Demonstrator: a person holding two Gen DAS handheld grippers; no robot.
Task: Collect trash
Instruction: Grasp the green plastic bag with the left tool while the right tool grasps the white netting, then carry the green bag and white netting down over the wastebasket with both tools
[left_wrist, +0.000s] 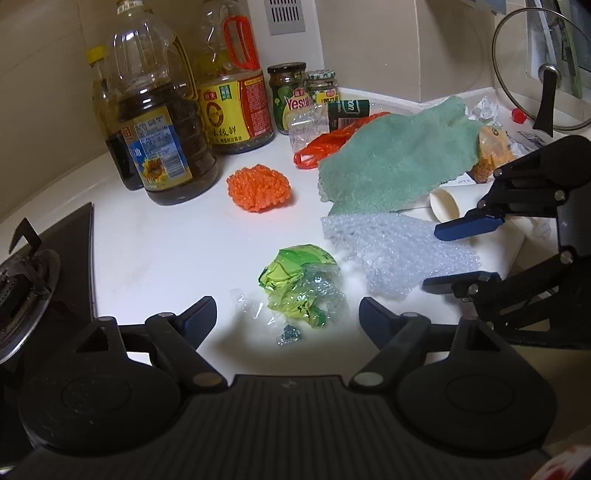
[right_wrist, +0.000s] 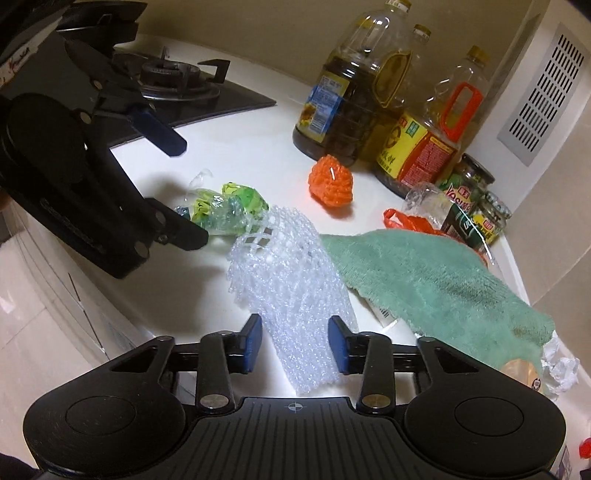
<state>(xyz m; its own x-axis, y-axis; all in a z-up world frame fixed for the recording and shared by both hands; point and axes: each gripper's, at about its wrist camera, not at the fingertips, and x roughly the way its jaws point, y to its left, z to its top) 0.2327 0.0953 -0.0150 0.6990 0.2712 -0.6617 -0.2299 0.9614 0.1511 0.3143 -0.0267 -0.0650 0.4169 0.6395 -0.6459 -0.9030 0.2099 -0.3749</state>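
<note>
White kitchen counter (left_wrist: 155, 254) with trash scattered on it. Left gripper (left_wrist: 286, 314) jaws wide apart, straddling a crumpled green-and-clear plastic wrapper (left_wrist: 299, 291) lying on the counter; pads not touching it, nothing grasped. Right gripper (right_wrist: 295, 345) jaws partly closed around a white foam mesh sleeve (right_wrist: 291, 291); sleeve sits between the blue pads (right_wrist: 253, 343), contact with the pads cannot be told. Sleeve lies just beside the wrapper, its far end under a green fluffy cloth (left_wrist: 391, 162). Orange knitted scrubber (left_wrist: 258, 188) sits alone mid-counter. Orange plastic bag (left_wrist: 325, 146) and white paper cup (left_wrist: 447, 203) poke from under the cloth. Oil bottles (left_wrist: 162, 125) and jars (left_wrist: 291, 96) at back, gas hob (right_wrist: 177, 85) at the side.
</note>
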